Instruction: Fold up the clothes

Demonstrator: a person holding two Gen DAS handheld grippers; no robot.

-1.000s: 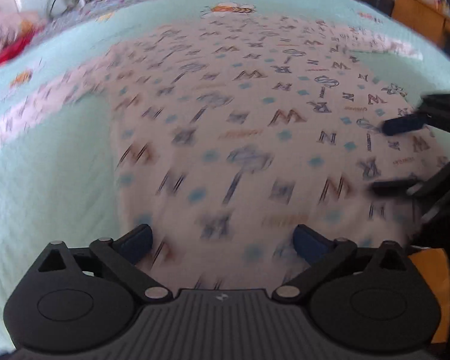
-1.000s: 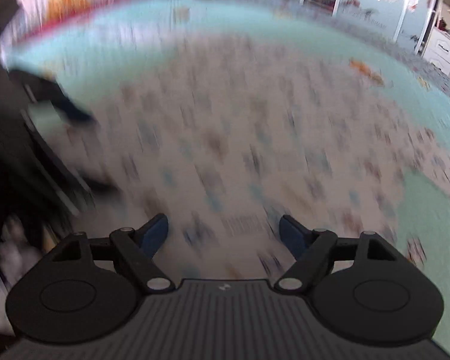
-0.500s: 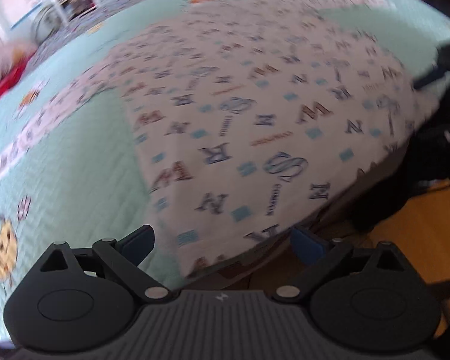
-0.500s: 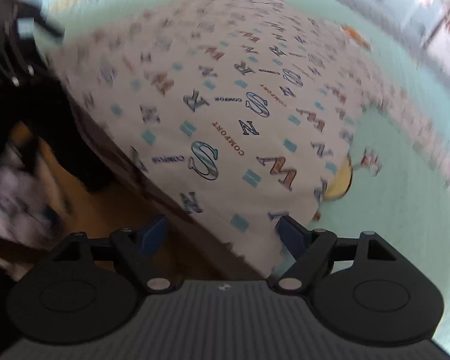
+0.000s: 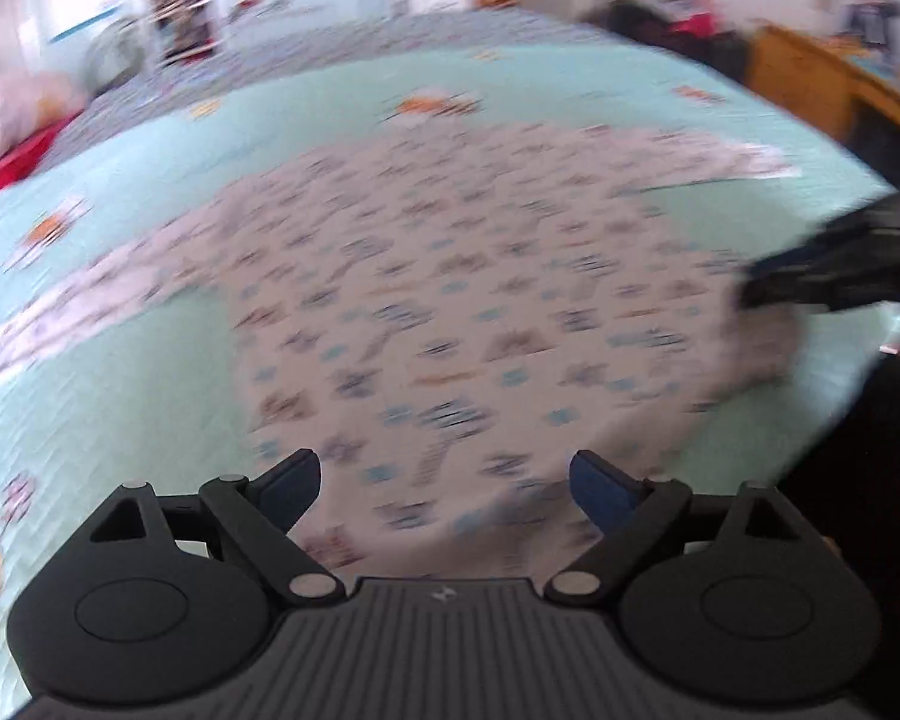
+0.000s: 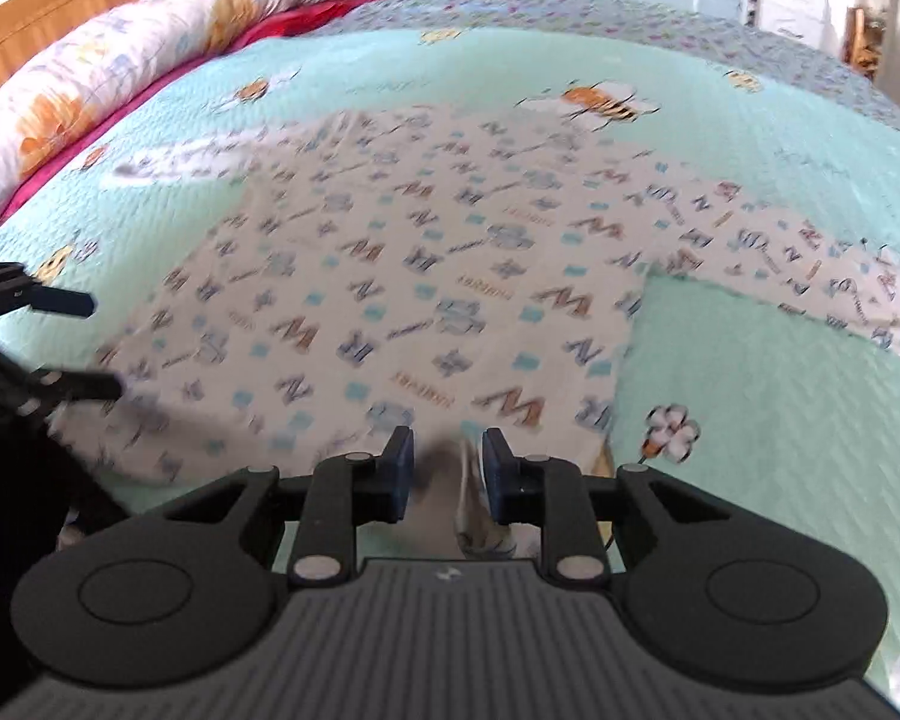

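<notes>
One garment, a white top printed with letters (image 6: 390, 276), lies spread flat on the mint bedspread (image 6: 780, 450), reaching forward and away from both grippers with its hem edge nearest them and one long sleeve (image 6: 810, 276) stretching off to the right of the right gripper. The right gripper (image 6: 447, 468) is closing; its jaws stand narrow with a fold of the hem cloth between them, though I cannot tell for sure that the pads yet press it. The left gripper (image 5: 444, 480) hangs wide over the hem, its jaws easing inward with cloth lying beneath them but nothing caught; this view is blurred. Each gripper appears at the side edge of the other's view, so the two sit at opposite hem corners, with the garment's long axis running straight ahead from hem to collar. The right hand looks nearer to a hold, so a lift of the hem forward likely waits on the left. Count: one top, two grippers, one long pillow (image 6: 120, 60) far ahead to the left.
</notes>
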